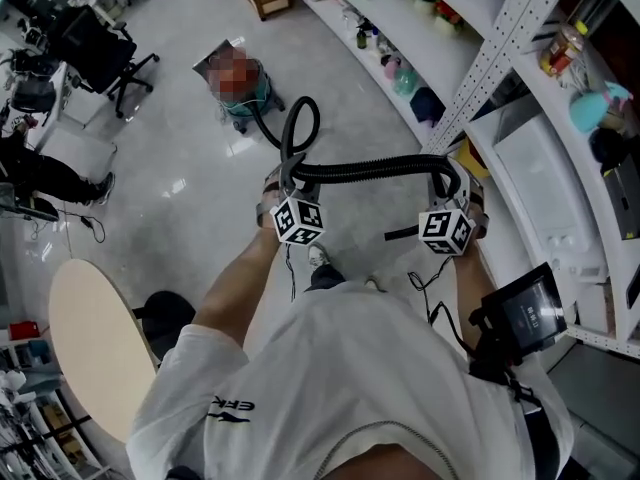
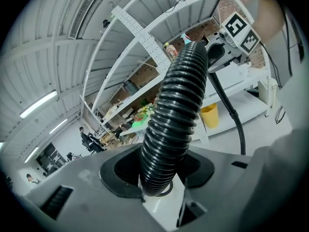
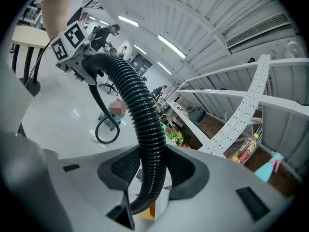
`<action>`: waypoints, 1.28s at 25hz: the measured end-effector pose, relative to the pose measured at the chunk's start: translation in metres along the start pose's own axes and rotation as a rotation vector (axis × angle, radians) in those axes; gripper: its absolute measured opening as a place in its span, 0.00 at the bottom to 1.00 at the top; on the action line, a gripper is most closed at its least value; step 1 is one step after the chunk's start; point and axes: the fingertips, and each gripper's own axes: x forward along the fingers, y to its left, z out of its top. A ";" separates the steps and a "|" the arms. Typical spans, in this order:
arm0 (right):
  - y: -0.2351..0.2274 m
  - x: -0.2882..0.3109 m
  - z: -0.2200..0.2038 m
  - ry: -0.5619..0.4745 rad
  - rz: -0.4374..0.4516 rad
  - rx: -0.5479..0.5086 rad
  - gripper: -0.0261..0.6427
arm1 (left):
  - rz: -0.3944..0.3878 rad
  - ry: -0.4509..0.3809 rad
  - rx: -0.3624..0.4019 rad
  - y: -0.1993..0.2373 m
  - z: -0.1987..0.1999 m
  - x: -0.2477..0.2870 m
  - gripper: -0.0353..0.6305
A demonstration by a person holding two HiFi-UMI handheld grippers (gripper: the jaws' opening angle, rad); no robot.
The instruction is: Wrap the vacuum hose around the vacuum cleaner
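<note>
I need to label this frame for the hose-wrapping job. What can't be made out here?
- Vacuum cleaner: head view, a mosaic patch covers most of it; far and small in the right gripper view.
- Hose end past the right gripper: head view, hidden behind that gripper.
- Left gripper jaws: head view, hidden under the gripper's own body.
- Shelf items: head view, too small to name.

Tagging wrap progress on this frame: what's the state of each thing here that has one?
vacuum cleaner: standing on the floor, nothing wrapped round it.
vacuum hose: lifted off the floor, one loop in it, gripped at two places.
left tongs: shut on the vacuum hose.
right tongs: shut on the vacuum hose.
</note>
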 end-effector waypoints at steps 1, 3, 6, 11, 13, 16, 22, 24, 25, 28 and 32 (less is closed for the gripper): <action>0.000 0.007 0.008 0.004 -0.004 -0.003 0.29 | -0.006 -0.003 -0.001 0.008 -0.004 0.006 0.31; 0.001 0.022 0.023 0.009 -0.013 -0.008 0.29 | -0.011 -0.012 0.002 0.028 -0.010 0.018 0.31; 0.003 0.044 0.043 0.026 -0.025 -0.007 0.29 | -0.015 -0.030 0.012 0.059 -0.017 0.035 0.31; 0.013 0.077 0.072 0.051 -0.039 -0.002 0.29 | -0.026 -0.057 0.025 0.104 -0.031 0.060 0.31; 0.017 0.087 0.084 0.056 -0.044 -0.001 0.29 | -0.029 -0.066 0.029 0.120 -0.037 0.068 0.31; 0.023 0.102 0.097 0.065 -0.045 0.007 0.29 | -0.033 -0.075 0.036 0.140 -0.044 0.077 0.31; 0.029 0.136 0.116 0.073 -0.021 0.008 0.29 | -0.032 -0.067 0.036 0.176 -0.056 0.103 0.31; 0.026 0.153 0.118 0.070 -0.012 0.003 0.29 | -0.028 -0.058 0.038 0.186 -0.058 0.117 0.31; 0.025 0.161 0.119 0.068 -0.008 0.001 0.29 | -0.027 -0.054 0.039 0.190 -0.058 0.124 0.31; 0.022 0.186 0.126 0.064 0.003 -0.001 0.28 | -0.023 -0.048 0.046 0.209 -0.059 0.143 0.31; 0.016 0.222 0.133 0.063 0.023 0.005 0.28 | -0.021 -0.031 0.041 0.232 -0.060 0.171 0.31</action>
